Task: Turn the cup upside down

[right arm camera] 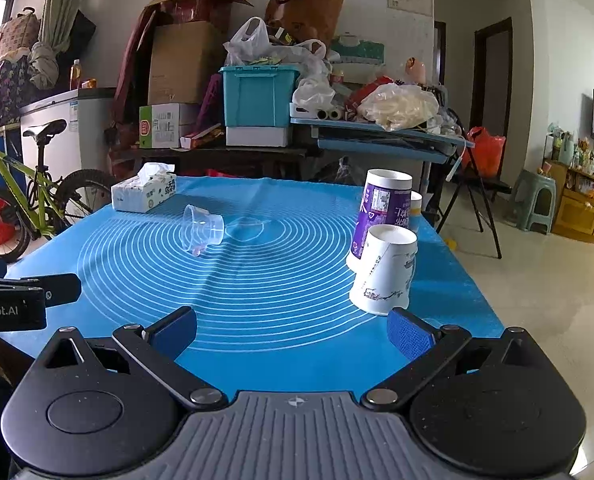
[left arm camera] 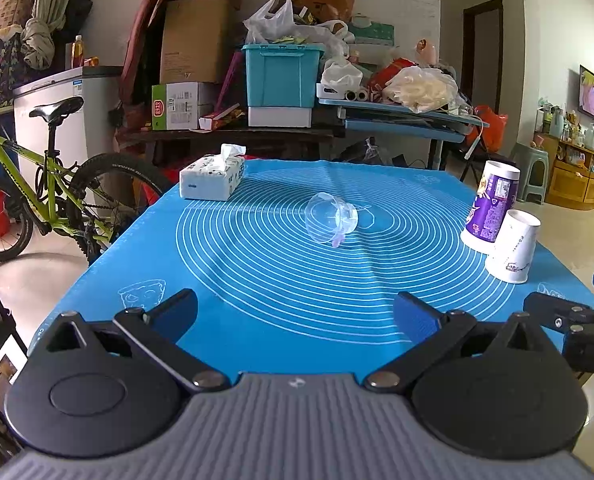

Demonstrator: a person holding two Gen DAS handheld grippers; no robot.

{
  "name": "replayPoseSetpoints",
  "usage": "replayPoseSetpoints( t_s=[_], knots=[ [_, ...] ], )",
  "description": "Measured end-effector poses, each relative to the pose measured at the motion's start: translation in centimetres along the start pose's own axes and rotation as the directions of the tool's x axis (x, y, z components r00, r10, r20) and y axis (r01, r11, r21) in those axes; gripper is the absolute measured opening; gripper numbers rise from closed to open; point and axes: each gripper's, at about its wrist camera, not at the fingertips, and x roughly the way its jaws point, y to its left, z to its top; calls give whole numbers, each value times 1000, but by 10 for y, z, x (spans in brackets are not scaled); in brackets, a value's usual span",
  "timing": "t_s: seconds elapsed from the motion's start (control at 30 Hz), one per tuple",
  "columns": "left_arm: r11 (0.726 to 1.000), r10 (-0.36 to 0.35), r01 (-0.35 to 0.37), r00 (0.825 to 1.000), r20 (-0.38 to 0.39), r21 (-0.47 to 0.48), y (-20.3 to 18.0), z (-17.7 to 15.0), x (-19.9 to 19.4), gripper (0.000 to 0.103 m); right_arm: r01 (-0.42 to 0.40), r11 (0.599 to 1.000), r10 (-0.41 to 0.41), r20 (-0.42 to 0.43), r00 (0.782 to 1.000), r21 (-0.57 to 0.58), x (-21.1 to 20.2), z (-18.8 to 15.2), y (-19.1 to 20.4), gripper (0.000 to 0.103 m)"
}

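A clear plastic cup (left arm camera: 331,218) lies on its side near the middle of the blue mat (left arm camera: 277,272); it also shows in the right wrist view (right arm camera: 201,230), left of centre. My left gripper (left arm camera: 295,314) is open and empty, over the near edge of the mat, well short of the cup. My right gripper (right arm camera: 292,330) is open and empty, also at the near edge, with its right finger close to a white paper cup (right arm camera: 385,270).
A purple cup (left arm camera: 493,204) and the white paper cup (left arm camera: 515,246) stand upside down at the mat's right side. A third cup (right arm camera: 415,210) is partly hidden behind them. A tissue pack (left arm camera: 213,176) sits at the far left. A bicycle (left arm camera: 37,196) stands left of the table.
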Motion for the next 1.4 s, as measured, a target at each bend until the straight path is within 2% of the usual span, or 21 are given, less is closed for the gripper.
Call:
replayPoseSetpoints(
  t_s=[1.4],
  knots=[
    [1000, 6, -6, 1000, 2, 10, -1, 2, 1, 103, -6, 1000, 6, -11, 1000, 1, 3, -2, 1, 103]
  ],
)
